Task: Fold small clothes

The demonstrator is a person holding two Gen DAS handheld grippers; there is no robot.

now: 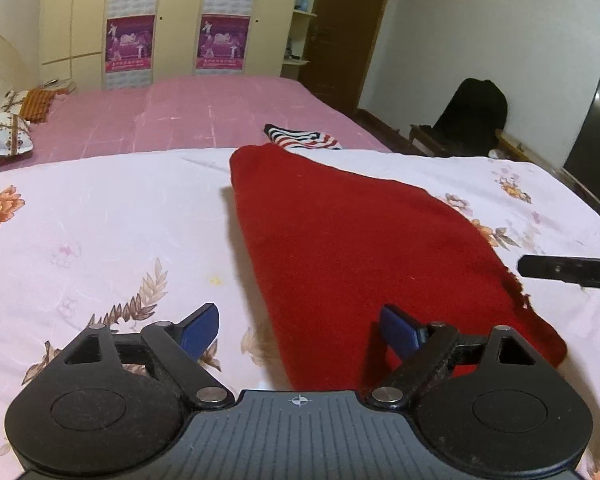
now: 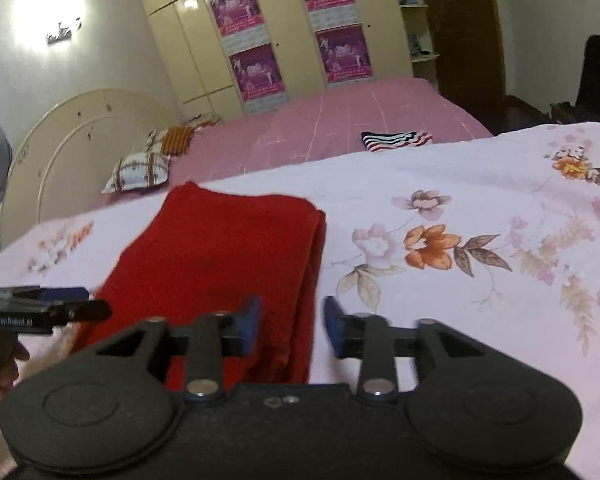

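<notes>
A red cloth (image 1: 360,248) lies folded lengthwise on the floral sheet (image 1: 100,232). My left gripper (image 1: 300,330) is open over the cloth's near left edge, its right pad above the cloth and its left pad above the sheet. In the right wrist view the red cloth (image 2: 228,256) shows stacked layers along its right edge. My right gripper (image 2: 292,324) is open and straddles that near right edge. Each gripper shows in the other's view: the right gripper (image 1: 572,272) at the far right, the left gripper (image 2: 44,308) at the far left. Neither holds anything.
A folded striped garment (image 1: 304,138) lies on the pink bedspread (image 1: 204,116) beyond the sheet; it also shows in the right wrist view (image 2: 396,139). Pillows (image 1: 4,136) sit at the bed's head. A wardrobe (image 1: 172,20), a black bag (image 1: 476,112) and a TV (image 1: 596,136) stand around.
</notes>
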